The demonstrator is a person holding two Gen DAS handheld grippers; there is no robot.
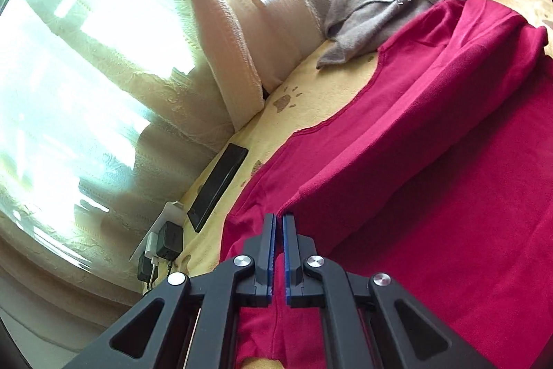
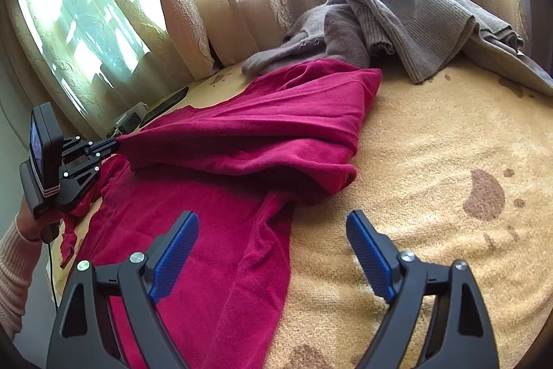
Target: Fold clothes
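A crimson knit garment (image 2: 221, 168) lies spread on a yellow blanket (image 2: 432, 161), its left part lifted into a taut fold. My left gripper (image 1: 280, 217) is shut on the edge of that fold; in the right wrist view the left gripper (image 2: 115, 142) pulls the cloth up at the far left, with a hand (image 2: 27, 220) in a pink sleeve holding it. My right gripper (image 2: 273, 223) hovers low over the garment's right edge, its blue pads wide apart and nothing between them. The crimson garment (image 1: 432, 144) fills the lower right of the left wrist view.
A pile of grey knitwear (image 2: 397, 19) sits at the back of the bed against cream curtains (image 2: 114, 6). A black phone (image 1: 217, 185) and chargers (image 1: 162, 244) lie along the bed's left edge. Brown-spotted bare blanket stretches to the right.
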